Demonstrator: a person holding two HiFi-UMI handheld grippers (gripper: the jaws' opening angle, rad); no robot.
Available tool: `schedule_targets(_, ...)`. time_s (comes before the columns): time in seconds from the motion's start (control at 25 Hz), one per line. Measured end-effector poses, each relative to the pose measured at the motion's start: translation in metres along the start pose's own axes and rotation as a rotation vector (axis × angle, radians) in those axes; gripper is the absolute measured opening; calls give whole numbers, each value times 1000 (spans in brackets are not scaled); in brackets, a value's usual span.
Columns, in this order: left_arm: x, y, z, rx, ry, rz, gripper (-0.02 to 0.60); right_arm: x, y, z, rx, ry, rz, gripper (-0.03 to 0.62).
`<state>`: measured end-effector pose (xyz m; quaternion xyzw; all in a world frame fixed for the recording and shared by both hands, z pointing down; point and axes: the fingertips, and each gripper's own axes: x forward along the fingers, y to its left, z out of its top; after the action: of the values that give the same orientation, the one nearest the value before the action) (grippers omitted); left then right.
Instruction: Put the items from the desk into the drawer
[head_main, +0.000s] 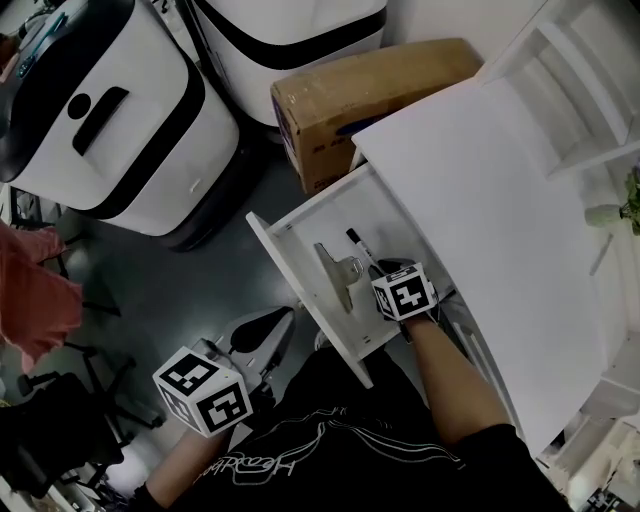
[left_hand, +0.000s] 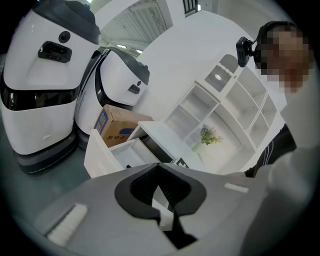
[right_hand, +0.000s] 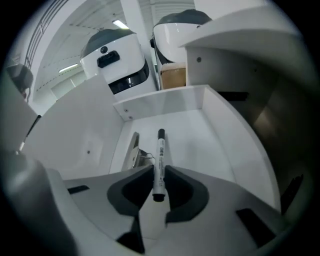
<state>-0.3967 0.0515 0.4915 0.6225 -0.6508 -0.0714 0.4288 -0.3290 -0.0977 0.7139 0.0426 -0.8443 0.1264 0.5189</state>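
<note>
The white drawer (head_main: 300, 290) stands pulled out below the desk top (head_main: 500, 200). My right gripper (head_main: 378, 268) reaches down into it, shut on a white marker with a black cap (head_main: 357, 243). In the right gripper view the marker (right_hand: 160, 155) runs lengthwise between the jaws of the right gripper (right_hand: 160, 172), just above the drawer floor (right_hand: 200, 135). A metal clip (head_main: 340, 275) lies in the drawer left of the marker, and the clip (right_hand: 134, 149) shows there too. My left gripper (head_main: 262, 335) hangs low beside the drawer front, shut and holding nothing (left_hand: 160, 170).
A cardboard box (head_main: 370, 95) sits on the floor behind the drawer. Two large white-and-black machines (head_main: 110, 110) stand to the left. A white shelf unit (head_main: 580, 80) stands on the desk's far side, with a small plant (left_hand: 210, 135) nearby. A red sleeve (head_main: 30, 290) shows at the left edge.
</note>
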Motion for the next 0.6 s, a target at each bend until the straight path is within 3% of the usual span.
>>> schedule_targets(0.44,1,16,-13,-44,6,9,8,31,-3,-17,52,35,-14,81)
schedule_targets(0.6,5,17,-13,-39,-3,11,8,35,-3,-18,70,32,3,165)
